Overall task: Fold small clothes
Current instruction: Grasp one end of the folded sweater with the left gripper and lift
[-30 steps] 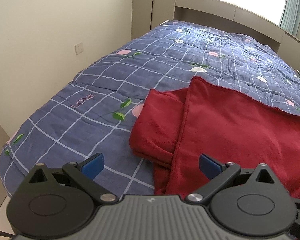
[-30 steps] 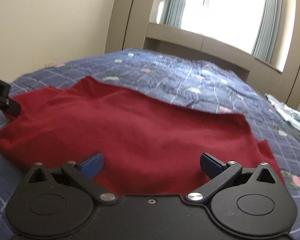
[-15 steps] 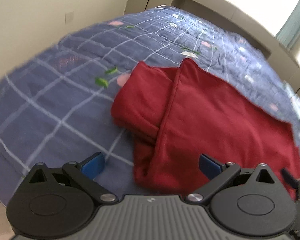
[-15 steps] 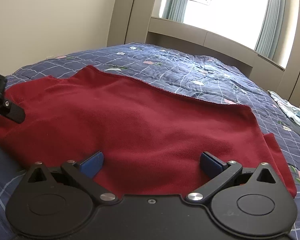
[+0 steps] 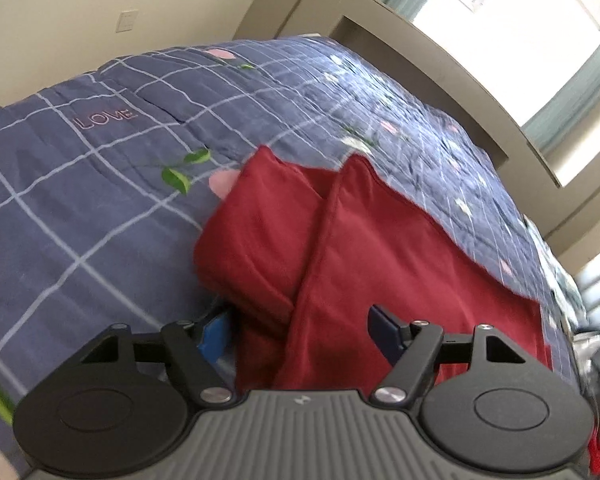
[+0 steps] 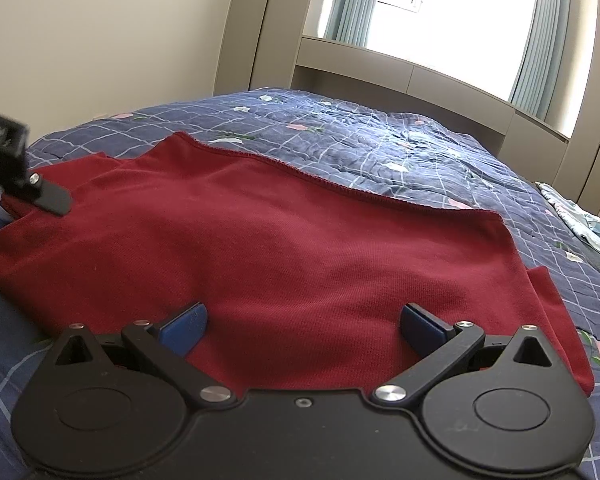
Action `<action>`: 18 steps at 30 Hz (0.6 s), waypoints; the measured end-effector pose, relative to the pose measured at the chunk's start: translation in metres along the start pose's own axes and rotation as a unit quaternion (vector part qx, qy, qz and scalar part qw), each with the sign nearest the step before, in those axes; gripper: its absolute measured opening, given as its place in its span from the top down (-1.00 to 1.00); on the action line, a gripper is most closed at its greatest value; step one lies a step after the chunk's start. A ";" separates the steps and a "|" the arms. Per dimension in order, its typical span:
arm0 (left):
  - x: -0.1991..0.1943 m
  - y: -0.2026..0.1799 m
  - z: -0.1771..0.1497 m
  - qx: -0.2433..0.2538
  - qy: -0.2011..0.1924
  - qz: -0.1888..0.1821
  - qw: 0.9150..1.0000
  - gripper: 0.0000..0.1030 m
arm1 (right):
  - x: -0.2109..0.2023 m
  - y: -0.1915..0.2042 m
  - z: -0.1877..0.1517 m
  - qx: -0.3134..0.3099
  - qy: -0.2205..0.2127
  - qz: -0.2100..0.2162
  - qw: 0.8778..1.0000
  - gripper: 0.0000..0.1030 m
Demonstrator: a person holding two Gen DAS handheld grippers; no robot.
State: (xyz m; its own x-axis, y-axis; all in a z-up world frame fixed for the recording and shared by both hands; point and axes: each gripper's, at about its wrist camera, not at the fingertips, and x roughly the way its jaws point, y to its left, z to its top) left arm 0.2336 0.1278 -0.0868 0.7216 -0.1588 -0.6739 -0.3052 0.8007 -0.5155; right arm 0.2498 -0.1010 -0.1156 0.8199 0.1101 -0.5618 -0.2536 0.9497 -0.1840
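Observation:
A dark red garment (image 5: 380, 256) lies partly folded on the blue checked bedspread (image 5: 100, 184), with a sleeve part tucked under at its left. My left gripper (image 5: 300, 328) is open, low over the garment's near left edge, one fingertip (image 5: 214, 330) by the bedspread, the other over the red cloth. In the right wrist view the same garment (image 6: 280, 248) spreads flat. My right gripper (image 6: 304, 326) is open, its jaws straddling the near hem. The left gripper's finger (image 6: 48, 198) shows at the garment's far left.
The bed fills both views, with a beige wall (image 6: 100, 40) to the left and a window ledge (image 6: 400, 68) behind. A pale patterned cloth (image 6: 580, 216) lies at the bed's right side.
My left gripper has dropped and moved in onto the garment's left edge, tilting its view. My right gripper has edged a little closer to the hem. Both stay open.

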 end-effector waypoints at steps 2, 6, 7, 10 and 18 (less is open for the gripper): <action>0.005 0.004 0.005 -0.013 -0.004 -0.003 1.000 -0.44 | 0.000 0.000 0.000 0.000 0.000 0.000 1.000 -0.99; 0.009 0.006 0.010 -0.021 -0.007 0.018 1.000 0.22 | 0.000 0.000 0.000 0.000 0.000 0.000 1.000 -0.99; 0.010 0.008 0.011 -0.026 -0.004 0.015 1.000 0.24 | 0.000 0.000 0.000 0.000 -0.001 0.000 1.000 -0.99; 0.009 0.009 0.013 -0.032 -0.002 0.004 0.999 0.33 | 0.000 0.000 0.000 0.000 0.000 0.000 1.000 -0.99; 0.013 0.006 0.015 -0.039 0.006 0.008 0.999 0.53 | 0.000 -0.002 0.002 0.009 0.003 0.007 1.000 -0.99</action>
State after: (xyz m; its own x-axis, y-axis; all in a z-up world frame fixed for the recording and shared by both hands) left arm 0.2504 0.1391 -0.0901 0.7095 -0.1540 -0.6876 -0.3633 0.7562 -0.5442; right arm 0.2516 -0.1026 -0.1138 0.8136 0.1221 -0.5684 -0.2563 0.9529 -0.1622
